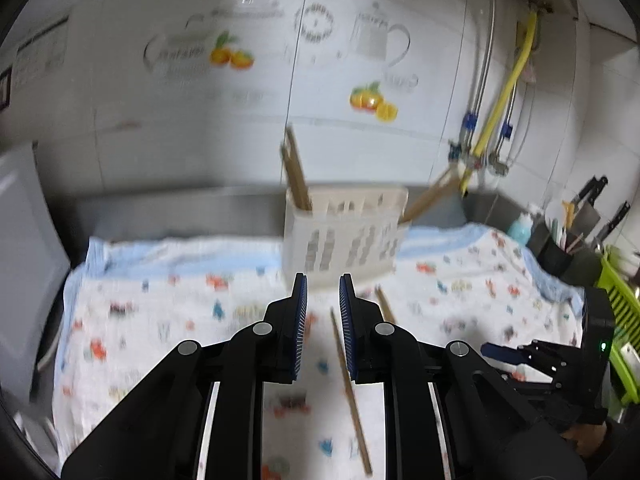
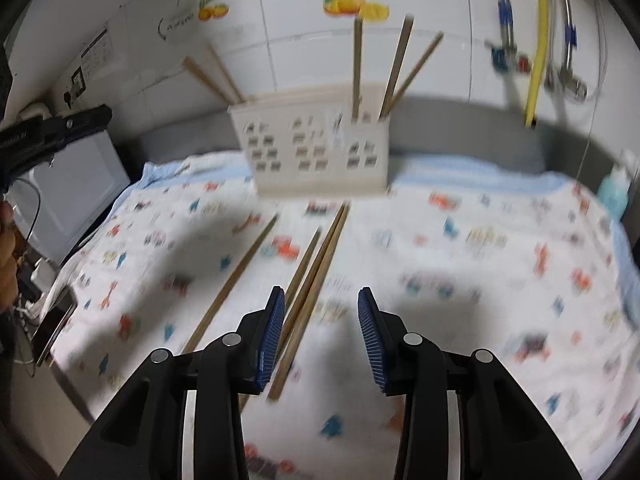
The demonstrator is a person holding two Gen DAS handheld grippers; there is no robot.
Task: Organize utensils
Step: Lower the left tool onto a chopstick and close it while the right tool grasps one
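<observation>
A white slotted utensil holder [image 1: 344, 236] [image 2: 316, 148] stands at the back of a patterned cloth [image 1: 160, 320] [image 2: 480, 240]. Wooden chopsticks stick out of its left compartment [image 2: 216, 76] [image 1: 296, 172] and its right compartment [image 2: 396, 64]. Several loose chopsticks [image 2: 320, 264] lie on the cloth in front of it, one apart to the left [image 2: 236, 276]. My right gripper [image 2: 321, 300] hovers open just right of them, with nothing between its pads. My left gripper [image 1: 323, 280] is open by a narrow gap above one lying chopstick [image 1: 352, 392], not gripping it.
A white appliance [image 2: 76, 184] stands at the cloth's left edge. At the right are a blue bottle [image 1: 520, 228], a dark knife holder [image 1: 568, 248] and a green rack [image 1: 616, 292]. Pipes and a yellow hose [image 1: 504, 92] run down the tiled wall behind.
</observation>
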